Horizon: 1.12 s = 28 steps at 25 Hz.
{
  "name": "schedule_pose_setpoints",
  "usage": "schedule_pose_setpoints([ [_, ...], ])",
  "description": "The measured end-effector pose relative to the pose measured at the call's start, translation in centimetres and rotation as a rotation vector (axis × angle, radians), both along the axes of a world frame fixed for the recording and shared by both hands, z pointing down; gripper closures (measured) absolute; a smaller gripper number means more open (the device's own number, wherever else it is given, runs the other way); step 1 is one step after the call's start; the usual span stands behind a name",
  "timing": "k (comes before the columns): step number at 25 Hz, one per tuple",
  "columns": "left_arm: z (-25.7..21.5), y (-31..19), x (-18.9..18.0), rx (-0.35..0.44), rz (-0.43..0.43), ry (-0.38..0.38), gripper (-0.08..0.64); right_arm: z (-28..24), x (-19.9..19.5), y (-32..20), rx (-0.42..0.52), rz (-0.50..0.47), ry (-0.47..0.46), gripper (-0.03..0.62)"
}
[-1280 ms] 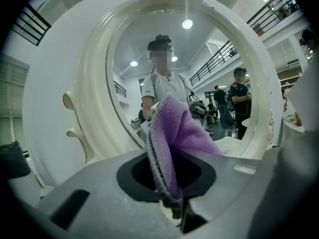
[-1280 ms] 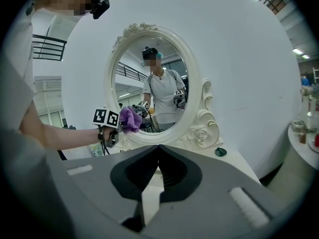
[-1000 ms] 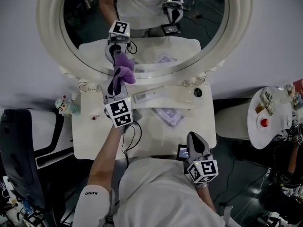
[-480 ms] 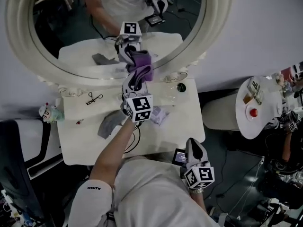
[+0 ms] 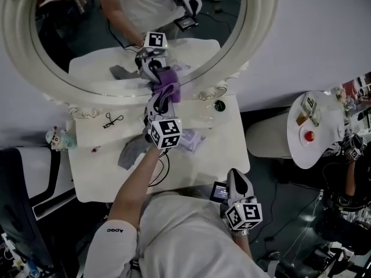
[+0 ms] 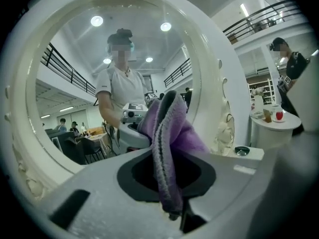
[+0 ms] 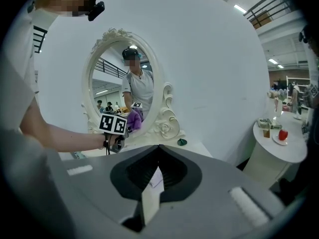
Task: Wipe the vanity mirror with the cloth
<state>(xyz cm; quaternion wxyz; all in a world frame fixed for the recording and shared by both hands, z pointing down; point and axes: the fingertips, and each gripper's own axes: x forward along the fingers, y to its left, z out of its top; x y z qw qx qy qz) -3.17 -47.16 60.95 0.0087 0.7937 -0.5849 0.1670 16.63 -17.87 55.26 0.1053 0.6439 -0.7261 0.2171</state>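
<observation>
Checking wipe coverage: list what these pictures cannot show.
1. Whether the left tool's cloth touches the mirror glass: head view, the cloth hides the contact.
2. Mirror top: head view, cut by edge.
3. White slip in right tool: right gripper view, too little shows.

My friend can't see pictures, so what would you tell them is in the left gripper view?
The left gripper is shut on a purple cloth, held up close in front of a big oval mirror with a white carved frame. The mirror reflects a person in a white shirt, and a small round table stands off to the right.
</observation>
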Motion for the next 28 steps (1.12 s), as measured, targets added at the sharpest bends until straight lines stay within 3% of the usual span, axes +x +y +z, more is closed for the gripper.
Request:
schedule_pose_setpoints([
  [8,1.2,0.6,-6.9,-0.060,-0.118,0.042,0.505,0.2,-3.0,-1.6,0.000,-0.129,-0.008,0.584],
  [13,1.1,2.0,-10.2,-0.116,-0.202,0.184,0.505,0.5,-4.4,-2.0,0.001,-0.176,-0.017,0.584],
  [16,1.7,3.5,-11.3,-0.139,-0.226,0.191,0.505,0.2,-5.4,-2.2,0.010,-0.201,-0.022,0.584],
  [21,1.9,6.8,-13.8,-0.116,-0.249,0.117,0.505,0.3,-6.8,-2.4,0.014,-0.235,-0.034,0.584],
  [24,1.1,9.6,-16.4,-0.094,-0.247,0.154,0.505,0.3,-8.0,-2.3,0.015,-0.253,-0.049,0.584],
  [28,-1.0,14.2,-18.7,-0.033,-0.182,0.200,0.505,0.2,-10.0,-2.6,0.031,-0.280,-0.063,0.584],
])
